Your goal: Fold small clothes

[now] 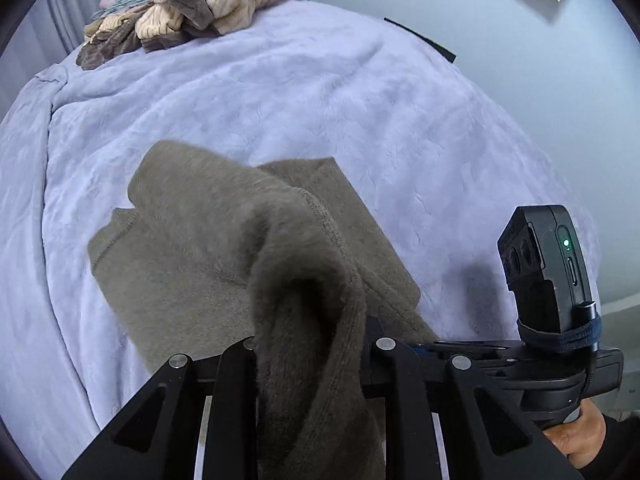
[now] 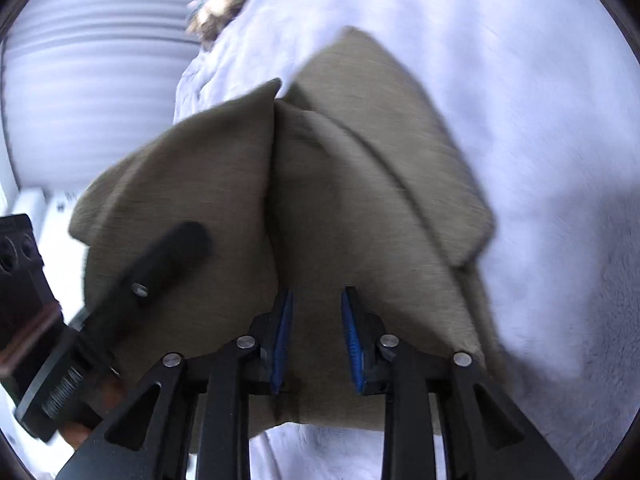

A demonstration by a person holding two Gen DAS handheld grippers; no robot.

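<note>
Left wrist view: the left hand-held gripper [image 1: 310,344] is clenched on a fold of a taupe fleece garment [image 1: 224,264]. The soft cloth bunches up between its black fingers [image 1: 236,364] and hides the pads, rising in a thick ridge from the jaws. The rest of the garment spreads flat on a pale lavender plush blanket [image 1: 320,100] that covers a bed. At the far corner of the blanket, well apart from the garment, lies a heap of beige and brown ribbed knitted clothes [image 1: 192,4]. To the right, a black tracker box with a green light [image 1: 548,268] is strapped to the body of the other tool, and a person's hand [image 1: 576,436] grips that tool's handle at the lower right edge.

The right wrist view is blurred. The right hand-held gripper [image 2: 316,336] is released: its two blue pads [image 2: 282,340] stand apart, with a clear gap between them, and the taupe fleece garment [image 2: 360,184] lies under and beyond them rather than being pinched. One flap of the garment is lifted at the left and meets the flat part along a dark crease. The left tool's black finger [image 2: 160,264] crosses over that raised flap. The lavender blanket [image 2: 540,120] fills the right side, and the knitted heap [image 2: 220,8] shows faintly at the top.
</note>
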